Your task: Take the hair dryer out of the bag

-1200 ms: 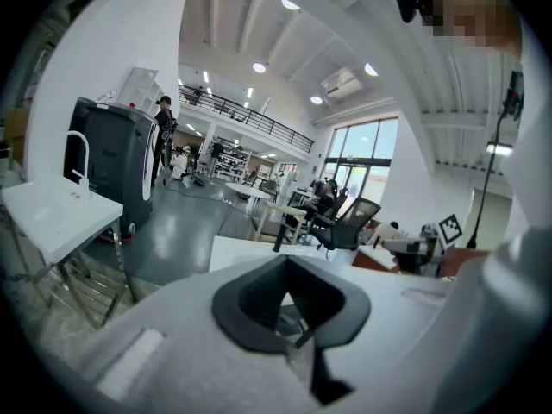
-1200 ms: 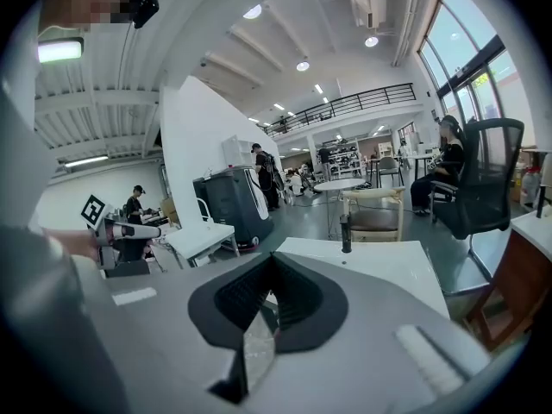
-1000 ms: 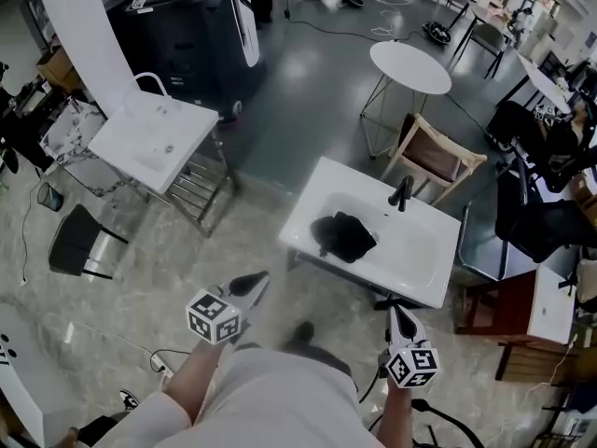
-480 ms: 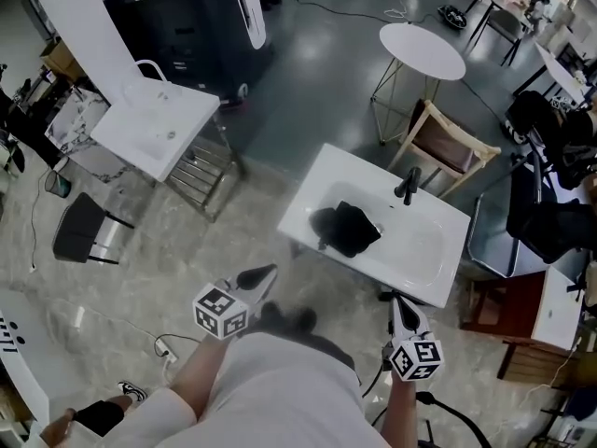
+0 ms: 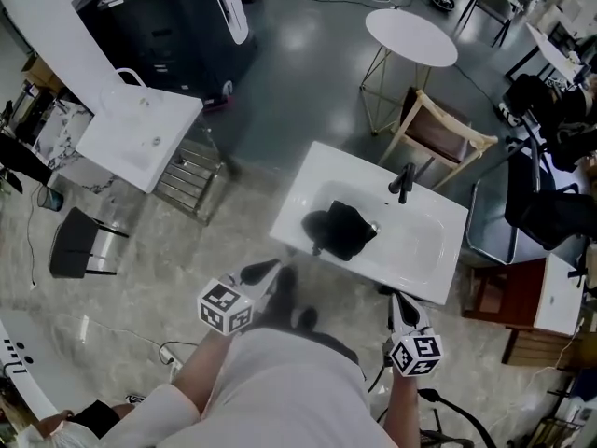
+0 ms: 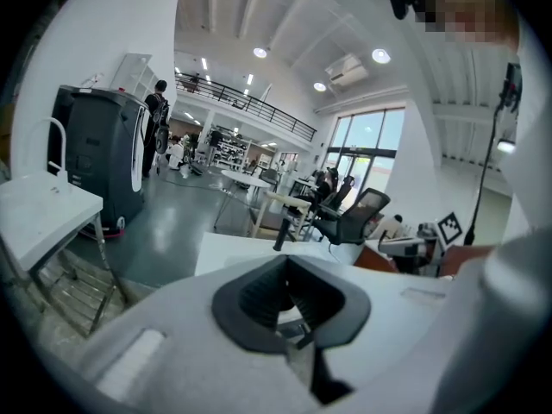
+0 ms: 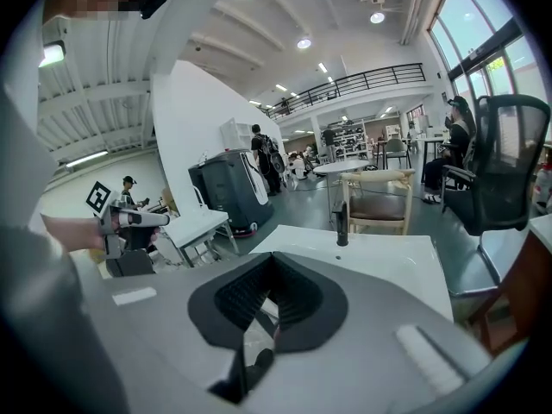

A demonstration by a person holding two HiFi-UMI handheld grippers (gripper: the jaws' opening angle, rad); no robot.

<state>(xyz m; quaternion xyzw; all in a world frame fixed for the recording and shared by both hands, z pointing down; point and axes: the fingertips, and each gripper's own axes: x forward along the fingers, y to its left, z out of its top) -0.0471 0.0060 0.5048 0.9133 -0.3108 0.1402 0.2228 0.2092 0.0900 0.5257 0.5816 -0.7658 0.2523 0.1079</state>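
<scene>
A black bag (image 5: pixel 340 230) lies crumpled in the basin of a white sink (image 5: pixel 424 259) with a black faucet (image 5: pixel 403 183). No hair dryer shows; the bag's inside is hidden. My left gripper (image 5: pixel 264 271) hangs just short of the sink's near left edge, its jaws shut and empty. My right gripper (image 5: pixel 396 299) is at the near right edge, also shut with nothing in it. In the left gripper view the shut left gripper (image 6: pixel 289 270) points toward the sink top (image 6: pixel 226 244) and faucet (image 6: pixel 280 235). In the right gripper view the right gripper (image 7: pixel 272 270) faces the sink (image 7: pixel 379 261).
A second white sink (image 5: pixel 140 138) on a metal stand is at the left, with a black stool (image 5: pixel 79 245) below it. Behind the main sink stand a wooden chair (image 5: pixel 443 138) and a round white table (image 5: pixel 410 35). A brown cabinet (image 5: pixel 494 292) is right.
Both grippers have moved forward and slightly down toward the sink with the bag, which now sits closer in the head view. Both jaws stayed shut.
</scene>
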